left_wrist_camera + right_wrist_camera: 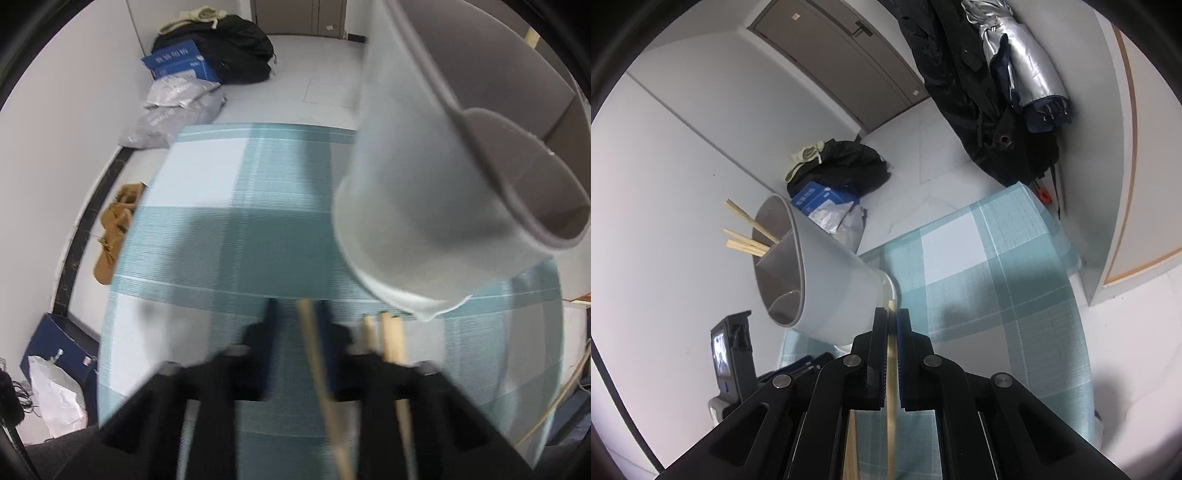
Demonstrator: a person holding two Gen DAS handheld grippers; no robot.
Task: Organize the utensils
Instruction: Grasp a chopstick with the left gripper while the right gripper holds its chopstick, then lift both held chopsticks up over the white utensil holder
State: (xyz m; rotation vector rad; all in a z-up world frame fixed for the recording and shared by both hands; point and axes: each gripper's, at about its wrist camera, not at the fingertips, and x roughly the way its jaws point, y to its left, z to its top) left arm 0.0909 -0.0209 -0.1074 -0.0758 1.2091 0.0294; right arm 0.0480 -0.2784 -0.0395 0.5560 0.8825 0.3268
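Observation:
A white utensil holder point(424, 192) with a grey divided inside fills the upper right of the left wrist view, standing on the teal checked tablecloth point(221, 240). My left gripper point(297, 314) points steeply down at the cloth. It is blurred, its jaws close around a pale chopstick point(317, 369), and two more chopsticks point(391, 339) lie just to its right. In the right wrist view the holder point(834, 288) leans left with several chopsticks point(746, 236) poking out of its mouth. My right gripper point(891, 314) is shut on a chopstick point(891, 387), its tip close to the holder's base.
A black device with a small lit screen point(733, 350) sits left of the holder. Black bags and a blue box point(184, 61) lie on the floor past the table's far edge, brown shoes point(114, 229) to its left. A dark coat and a silver umbrella point(1027, 74) hang at the right.

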